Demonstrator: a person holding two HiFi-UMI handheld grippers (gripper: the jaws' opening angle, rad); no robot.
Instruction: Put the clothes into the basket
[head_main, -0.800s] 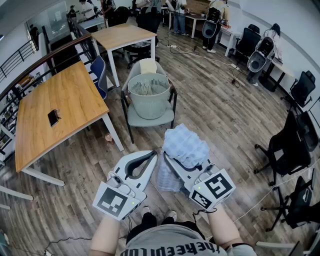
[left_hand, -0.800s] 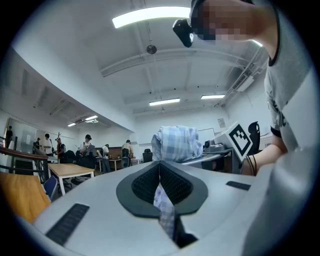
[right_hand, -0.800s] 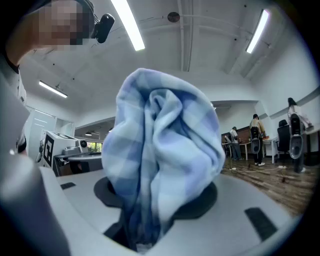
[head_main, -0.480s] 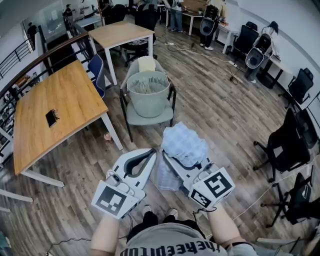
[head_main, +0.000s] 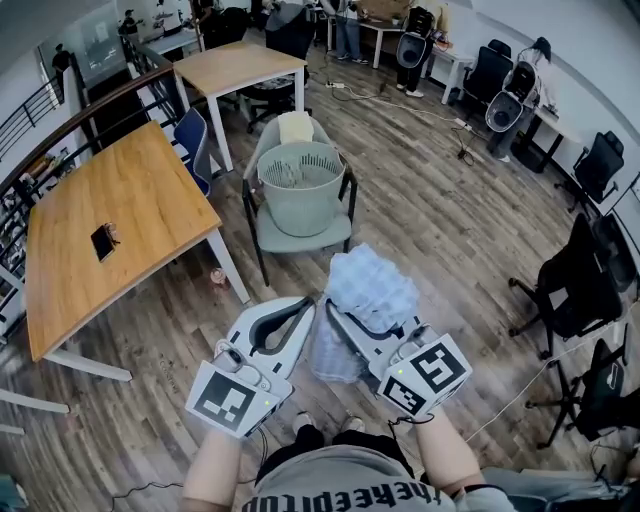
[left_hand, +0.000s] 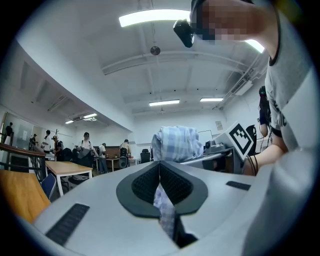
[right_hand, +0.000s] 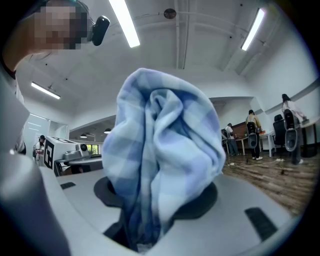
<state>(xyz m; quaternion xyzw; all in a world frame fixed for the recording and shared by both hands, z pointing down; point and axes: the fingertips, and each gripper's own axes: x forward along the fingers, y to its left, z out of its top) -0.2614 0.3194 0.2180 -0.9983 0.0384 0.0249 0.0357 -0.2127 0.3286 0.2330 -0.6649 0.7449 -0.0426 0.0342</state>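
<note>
Carriage of the load to the basket is the step in hand, as I judge it. The left gripper (head_main: 305, 306) is pinched on a thin fold of the blue checked garment (head_main: 370, 288), with its jaws almost together. The right gripper (head_main: 340, 318) clamps a thick bunch of the same cloth, and the bulk holds its jaws fairly wide. The wad mounds above them and a tail hangs between the two tools. Both are near the person's body, well apart from the pale green laundry basket (head_main: 300, 205), which stands farther off on the seat of a grey chair (head_main: 300, 240).

The next move calls for bringing the bundle forward, lifting it over the rim, and letting go with both grippers so the tail goes in too.

At the left stands a wooden table (head_main: 120, 200) with a dark phone-like thing (head_main: 103, 241) on it; its near leg is just beside the path. I see nothing on the floor between the person and the chair. Black office chairs (head_main: 575, 290) stand well off to the right.
</note>
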